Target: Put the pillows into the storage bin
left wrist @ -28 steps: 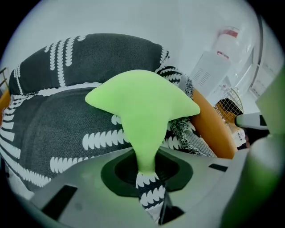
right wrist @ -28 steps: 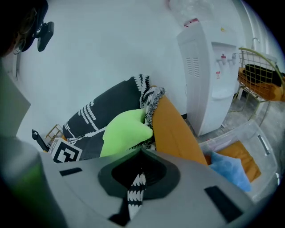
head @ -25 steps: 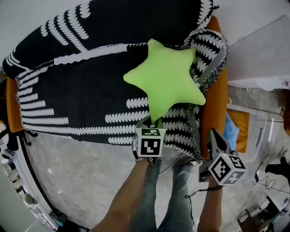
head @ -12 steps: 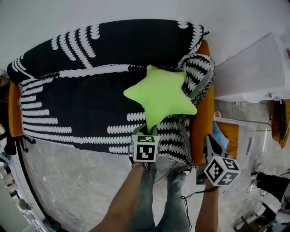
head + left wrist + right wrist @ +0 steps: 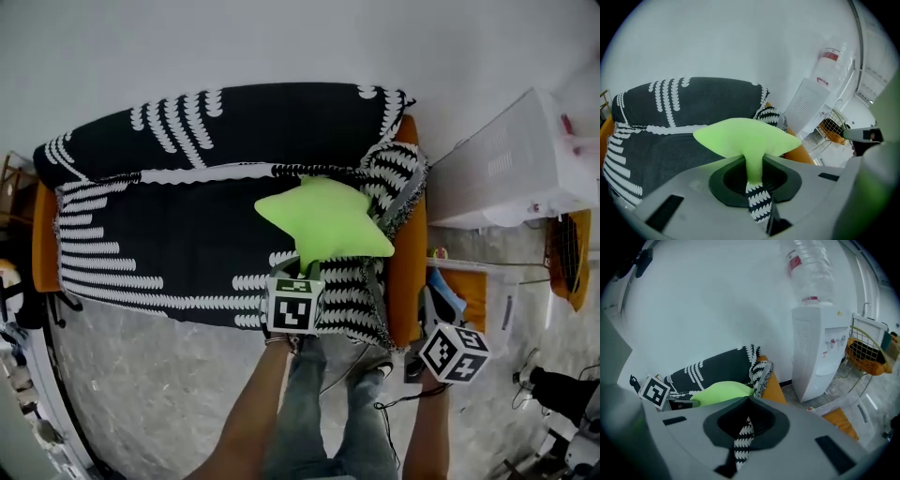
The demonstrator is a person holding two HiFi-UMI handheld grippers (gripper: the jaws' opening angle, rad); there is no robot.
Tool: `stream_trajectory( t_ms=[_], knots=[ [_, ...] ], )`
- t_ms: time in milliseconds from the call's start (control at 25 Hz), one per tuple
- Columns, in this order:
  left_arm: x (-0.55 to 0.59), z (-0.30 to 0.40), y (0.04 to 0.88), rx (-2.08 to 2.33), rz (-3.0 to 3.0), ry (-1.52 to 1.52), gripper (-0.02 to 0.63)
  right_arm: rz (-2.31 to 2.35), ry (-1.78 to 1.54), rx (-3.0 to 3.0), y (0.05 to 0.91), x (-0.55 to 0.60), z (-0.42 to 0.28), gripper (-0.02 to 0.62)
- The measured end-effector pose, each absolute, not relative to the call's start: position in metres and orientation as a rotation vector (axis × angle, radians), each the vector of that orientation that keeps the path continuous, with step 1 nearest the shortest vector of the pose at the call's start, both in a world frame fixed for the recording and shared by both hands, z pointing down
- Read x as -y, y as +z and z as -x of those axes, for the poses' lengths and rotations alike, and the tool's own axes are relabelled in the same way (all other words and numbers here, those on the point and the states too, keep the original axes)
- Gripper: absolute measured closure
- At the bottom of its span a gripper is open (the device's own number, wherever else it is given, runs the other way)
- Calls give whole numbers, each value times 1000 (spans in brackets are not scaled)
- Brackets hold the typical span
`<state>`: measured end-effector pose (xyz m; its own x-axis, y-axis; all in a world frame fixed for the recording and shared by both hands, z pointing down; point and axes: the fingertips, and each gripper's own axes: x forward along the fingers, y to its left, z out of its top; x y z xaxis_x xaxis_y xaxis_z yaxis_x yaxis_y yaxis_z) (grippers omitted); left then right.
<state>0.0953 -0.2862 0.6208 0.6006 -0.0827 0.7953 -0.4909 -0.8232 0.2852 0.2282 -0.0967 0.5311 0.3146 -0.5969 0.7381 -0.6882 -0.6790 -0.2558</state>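
Grey speckled floor [image 5: 159, 375] and a white wall are framing an orange sofa [image 5: 409, 267] wearing a black-and-white patterned throw [image 5: 159, 234], w/ a white water dispenser [image 5: 497, 169] standing to its right. The lime-green star-shaped plush pillow [image 5: 328, 220] is now looking lifted off the seat. Vs a sec ago it is riding higher over the throw and tilting flatter, no longer lying spread on the cushion.

The left gripper [image 5: 304, 266] is doing the lifting. Its jaws have just been closing further and are pinching one point of the star, the soft tip squashing thin btwn the pads. The right gripper [image 5: 429, 309] is rising alongside, next to the sofa arm. Its jaws are all but together w/ no pillow in them, only a sliver of throw pattern showing thru the slit.

So the pick-up is looking done and the carry is starting. A clear plastic bin [image 5: 506, 281] w/ something orange inside is sitting on the floor right of the sofa. That is prob. the storage bin, so the pillow is needing to swing right and down into it.
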Motion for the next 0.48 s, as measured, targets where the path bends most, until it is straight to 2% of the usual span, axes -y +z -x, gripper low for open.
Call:
stream_trajectory(
  t_ms=[480],
  knots=[
    [307,-72,530,526,-2375,1060,554,-2521,1244,1154,477,56,-240,594]
  ],
)
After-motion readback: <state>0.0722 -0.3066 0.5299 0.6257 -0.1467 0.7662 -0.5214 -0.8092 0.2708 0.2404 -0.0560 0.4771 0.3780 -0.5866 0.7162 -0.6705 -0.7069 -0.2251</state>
